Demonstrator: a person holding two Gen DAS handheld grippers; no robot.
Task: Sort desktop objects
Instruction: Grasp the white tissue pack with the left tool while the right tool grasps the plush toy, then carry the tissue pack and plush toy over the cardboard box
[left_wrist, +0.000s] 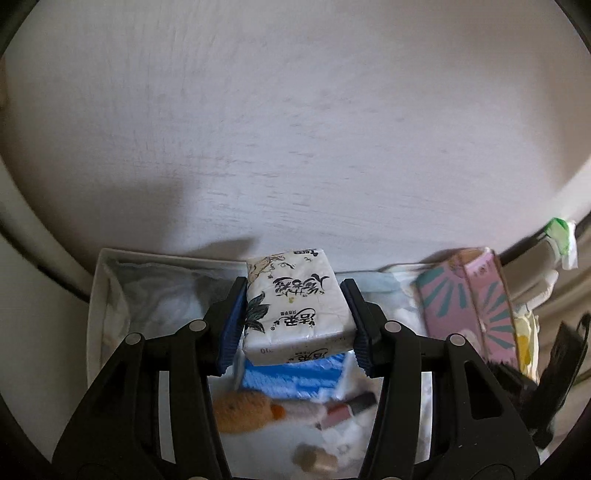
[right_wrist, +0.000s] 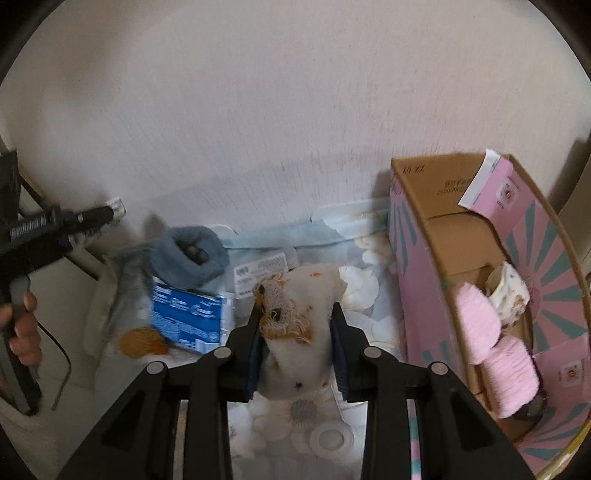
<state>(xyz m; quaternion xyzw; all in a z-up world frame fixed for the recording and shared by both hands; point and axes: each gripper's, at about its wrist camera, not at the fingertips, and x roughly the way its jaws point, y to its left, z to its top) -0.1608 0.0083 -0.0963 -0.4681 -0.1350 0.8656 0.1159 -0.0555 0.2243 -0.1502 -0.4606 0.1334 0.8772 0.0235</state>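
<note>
My left gripper (left_wrist: 295, 325) is shut on a white tissue pack (left_wrist: 297, 308) with black lettering and holds it above the table. Below it lie a blue packet (left_wrist: 291, 376), an orange plush toy (left_wrist: 243, 406) and a lipstick (left_wrist: 351, 404). My right gripper (right_wrist: 297, 338) is shut on a white sock (right_wrist: 299, 332) with an orange-trimmed animal face, lifted off the flowered cloth (right_wrist: 306, 424). In the right wrist view the blue packet (right_wrist: 186, 314), a rolled grey sock (right_wrist: 188, 256) and the orange plush toy (right_wrist: 142, 341) lie to the left.
A white fabric bin (left_wrist: 99, 295) stands left of the held pack. A pink and teal cardboard box (right_wrist: 417, 266) on the right holds pink socks (right_wrist: 491, 350); the same box (left_wrist: 469, 295) shows in the left wrist view. A hand (right_wrist: 22, 332) holds the other gripper's handle at far left.
</note>
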